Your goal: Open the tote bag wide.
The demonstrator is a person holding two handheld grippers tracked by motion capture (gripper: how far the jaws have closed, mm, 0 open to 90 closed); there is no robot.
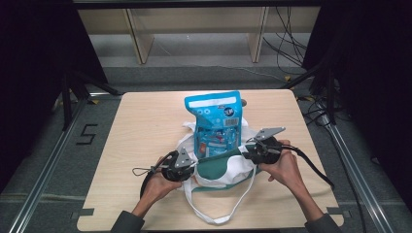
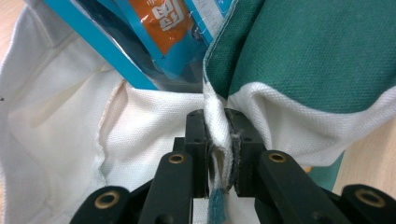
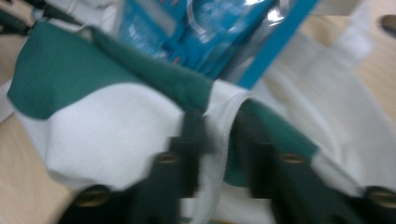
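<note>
The left gripper has its two black jaws pressed together on the folded white hem of a white-and-green cloth tote bag, the fabric pinched flat between the pads with a sliver of teal thread hanging below them. The right gripper is blurred in its own view; its jaws stand on either side of another fold of the same bag's rim, white hem between them, and they read as closed down on that cloth. In the high view the left gripper sits at the bag's near-left corner and the right gripper at its near-right corner, each held by one of the person's hands, with the bag's mouth stretched between the two. Standing in that mouth is a blue plastic snack pouch with a white label strip and a clear window; its lower part is inside the bag and its top rises clear of the bag's far edge, leaning away from the person. In the left gripper view the pouch lies just beyond the gripped hem, against the white inner lining. A long white cloth strap loops out from the bag's near side towards the person. The bag rests on a pale wooden table, roughly at its middle, and a black cable trails from the right gripper off to the bag's right.
</note>
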